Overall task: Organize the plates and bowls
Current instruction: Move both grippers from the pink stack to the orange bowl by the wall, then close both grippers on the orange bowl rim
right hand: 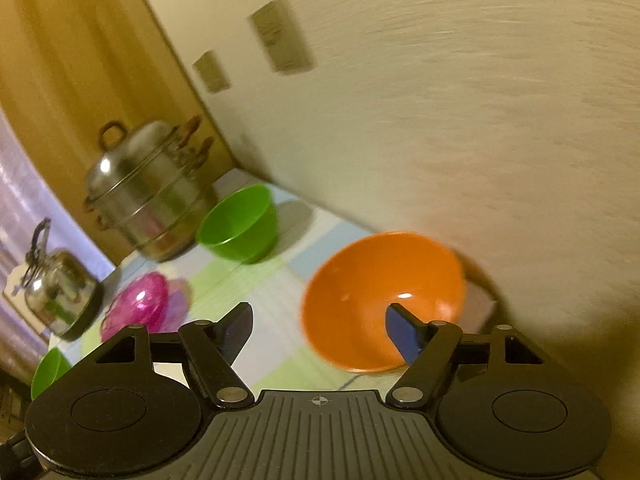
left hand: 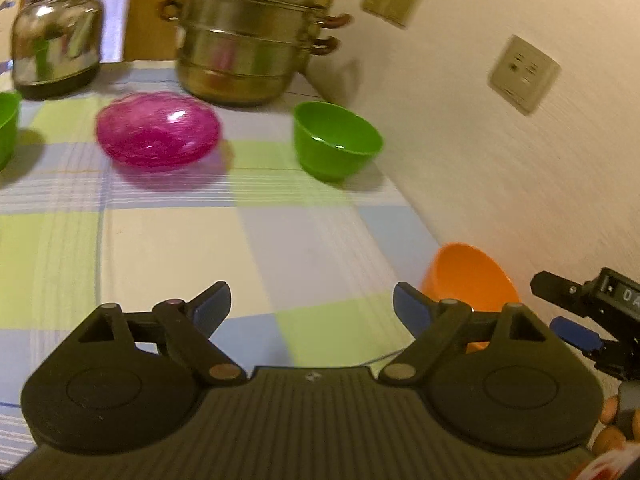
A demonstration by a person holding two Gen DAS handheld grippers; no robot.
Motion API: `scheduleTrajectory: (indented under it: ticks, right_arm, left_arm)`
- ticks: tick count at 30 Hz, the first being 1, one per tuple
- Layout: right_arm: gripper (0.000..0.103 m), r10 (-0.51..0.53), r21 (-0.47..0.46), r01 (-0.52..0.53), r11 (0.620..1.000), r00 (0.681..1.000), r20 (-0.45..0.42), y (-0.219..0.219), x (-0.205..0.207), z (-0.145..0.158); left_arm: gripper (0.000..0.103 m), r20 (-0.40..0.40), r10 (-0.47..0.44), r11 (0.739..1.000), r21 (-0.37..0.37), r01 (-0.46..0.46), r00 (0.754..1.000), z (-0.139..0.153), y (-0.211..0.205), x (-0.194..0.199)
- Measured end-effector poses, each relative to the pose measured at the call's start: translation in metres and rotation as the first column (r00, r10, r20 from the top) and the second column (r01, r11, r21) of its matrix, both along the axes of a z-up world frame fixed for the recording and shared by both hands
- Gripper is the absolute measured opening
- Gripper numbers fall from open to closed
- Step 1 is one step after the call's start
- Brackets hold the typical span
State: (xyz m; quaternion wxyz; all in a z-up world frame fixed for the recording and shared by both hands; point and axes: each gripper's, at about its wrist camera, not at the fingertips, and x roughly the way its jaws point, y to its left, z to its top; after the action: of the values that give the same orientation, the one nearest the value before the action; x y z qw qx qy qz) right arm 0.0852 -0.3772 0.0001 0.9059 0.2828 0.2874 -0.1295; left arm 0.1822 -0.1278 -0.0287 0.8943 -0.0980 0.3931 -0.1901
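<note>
We judge the step in hand to be a reach for the orange bowl, which sits on the checked table close to the wall, at about two o'clock from our right gripper. To do it well, we bring one pad over the near rim and one inside, low enough to bite the wall of the bowl without tipping it toward the wall behind. The right gripper is tilted downward, its jaws apart with nothing between them; the right blue pad overlaps the bowl's near side in the right wrist view, though we cannot tell whether it touches. Our left gripper also points down across the table, jaws spread wide and empty. From it the pink bowl lies at eleven o'clock and the green bowl at twelve, well apart; either could be its next target. Both pictures are blurred, so fine contact stays uncertain.
</note>
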Motion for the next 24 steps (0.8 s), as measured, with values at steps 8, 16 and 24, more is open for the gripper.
scheduleTrajectory:
  ticks: [8,16,24]
  right_arm:
    - [0.073,-0.091,-0.001,0.090,0.996,0.996,-0.020,-0.045,-0.011,-0.008]
    - [0.073,-0.100,0.010,0.101,0.995,0.991,-0.090,-0.073,-0.006,-0.036]
    - [0.073,-0.076,0.031,0.081,0.996,0.987,-0.139,-0.085,0.003,-0.056]
  left_arm:
    - [0.087,-0.010,-0.088,0.996,-0.005,0.088,0.996,0.004,-0.051,0.011]
    - [0.085,-0.058,-0.170,0.985,0.007,0.171,0.984,-0.013,-0.098,0.031]
    - [0.073,-0.109,-0.219,0.975,0.014,0.222,0.970,-0.032,-0.124,0.049]
